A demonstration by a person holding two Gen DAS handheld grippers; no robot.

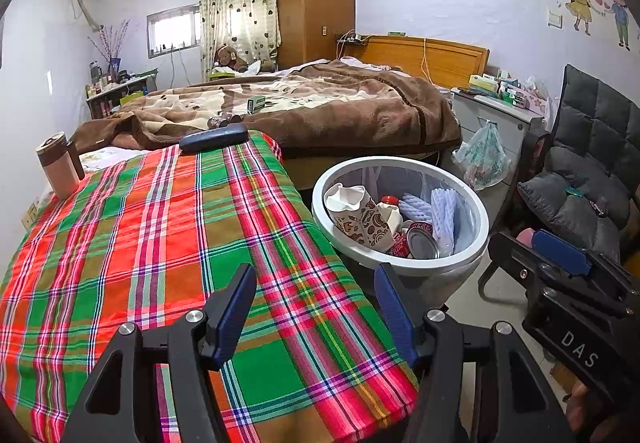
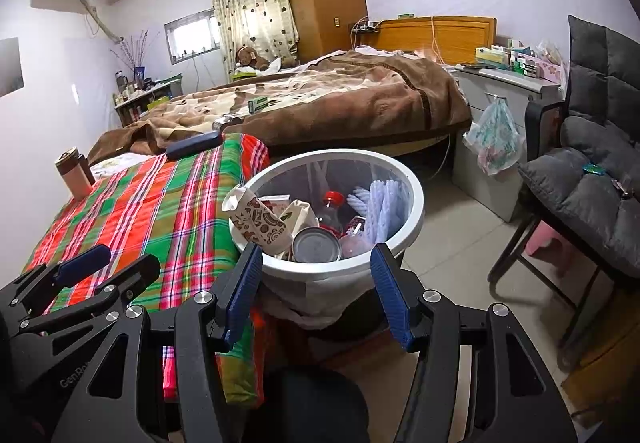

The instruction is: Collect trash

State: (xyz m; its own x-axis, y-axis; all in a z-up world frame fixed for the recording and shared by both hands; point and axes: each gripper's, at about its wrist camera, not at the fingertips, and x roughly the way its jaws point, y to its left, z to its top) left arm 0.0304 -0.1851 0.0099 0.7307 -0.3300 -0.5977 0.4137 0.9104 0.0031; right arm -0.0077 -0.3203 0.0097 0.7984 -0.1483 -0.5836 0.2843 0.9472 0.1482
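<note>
A white round trash bin (image 1: 478,239) (image 2: 416,219) stands on the floor beside the plaid-covered table (image 1: 160,243) (image 2: 160,211). It holds a patterned paper cup (image 1: 360,219) (image 2: 260,223), a metal can (image 1: 422,243) (image 2: 316,245), a red-capped bottle (image 2: 332,203) and white crumpled plastic (image 1: 444,215). My left gripper (image 1: 316,307) is open and empty above the table's near right part. My right gripper (image 2: 316,283) is open and empty just short of the bin's near rim; it also shows in the left wrist view (image 1: 560,259).
A tumbler (image 1: 58,167) (image 2: 74,175) and a dark case (image 1: 214,137) (image 2: 194,145) lie on the table. A bed with a brown blanket (image 1: 320,107) is behind. A grey chair (image 1: 584,171) (image 2: 592,163), a cabinet with a hanging bag (image 1: 482,159) stand right.
</note>
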